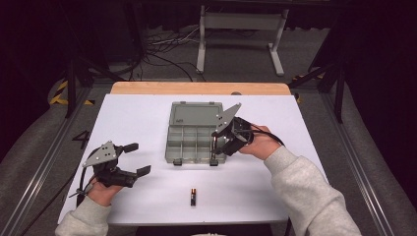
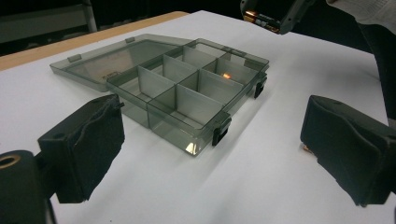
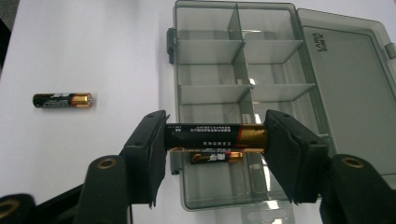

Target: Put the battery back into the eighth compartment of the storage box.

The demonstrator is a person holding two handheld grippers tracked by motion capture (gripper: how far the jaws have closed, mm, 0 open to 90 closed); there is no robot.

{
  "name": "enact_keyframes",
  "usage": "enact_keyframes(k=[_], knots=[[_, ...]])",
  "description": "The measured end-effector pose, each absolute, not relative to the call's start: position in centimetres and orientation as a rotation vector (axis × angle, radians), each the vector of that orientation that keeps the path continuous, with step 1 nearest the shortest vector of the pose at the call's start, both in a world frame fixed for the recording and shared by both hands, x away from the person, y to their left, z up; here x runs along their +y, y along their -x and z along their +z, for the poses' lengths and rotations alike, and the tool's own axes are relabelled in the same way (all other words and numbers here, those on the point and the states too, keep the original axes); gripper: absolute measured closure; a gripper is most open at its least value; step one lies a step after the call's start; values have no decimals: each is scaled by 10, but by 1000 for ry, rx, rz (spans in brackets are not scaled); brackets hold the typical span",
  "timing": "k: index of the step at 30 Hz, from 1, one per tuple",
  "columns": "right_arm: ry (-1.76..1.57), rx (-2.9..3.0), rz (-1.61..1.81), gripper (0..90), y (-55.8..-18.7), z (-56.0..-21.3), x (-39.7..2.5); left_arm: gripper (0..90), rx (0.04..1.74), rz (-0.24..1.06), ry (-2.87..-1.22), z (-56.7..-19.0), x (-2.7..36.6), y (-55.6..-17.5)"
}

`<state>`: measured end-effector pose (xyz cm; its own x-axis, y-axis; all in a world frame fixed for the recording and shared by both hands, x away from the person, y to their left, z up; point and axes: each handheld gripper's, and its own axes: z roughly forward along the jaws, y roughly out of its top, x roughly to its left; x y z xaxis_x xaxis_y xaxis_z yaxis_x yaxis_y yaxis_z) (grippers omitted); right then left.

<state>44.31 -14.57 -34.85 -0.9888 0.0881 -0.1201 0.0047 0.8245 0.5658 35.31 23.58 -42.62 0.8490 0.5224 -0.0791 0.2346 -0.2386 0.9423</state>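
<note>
You work in a lab-like recording space: black curtains (image 1: 29,59) surround the white tabletop (image 1: 147,113), metal rails (image 1: 44,157) flank it, and cables (image 1: 167,56) sprawl across grey carpet (image 1: 236,61).

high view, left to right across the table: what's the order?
Left hand-held gripper, open → loose battery lying on the white tabletop → right hand-held gripper at the near right corner of the open compartment box, holding a battery end to end in its jaws.

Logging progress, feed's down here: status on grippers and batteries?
Right gripper shut on battery over open organizer box. Left gripper open, idle. Another battery on table; nothing blocking.
</note>
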Motion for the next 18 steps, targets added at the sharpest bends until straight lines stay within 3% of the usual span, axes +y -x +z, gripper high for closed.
enact_keyframes(k=[18], knots=[[-97,2872,875,416,-466,-362,-148,67,572,301,-1825,-427,236,-354]])
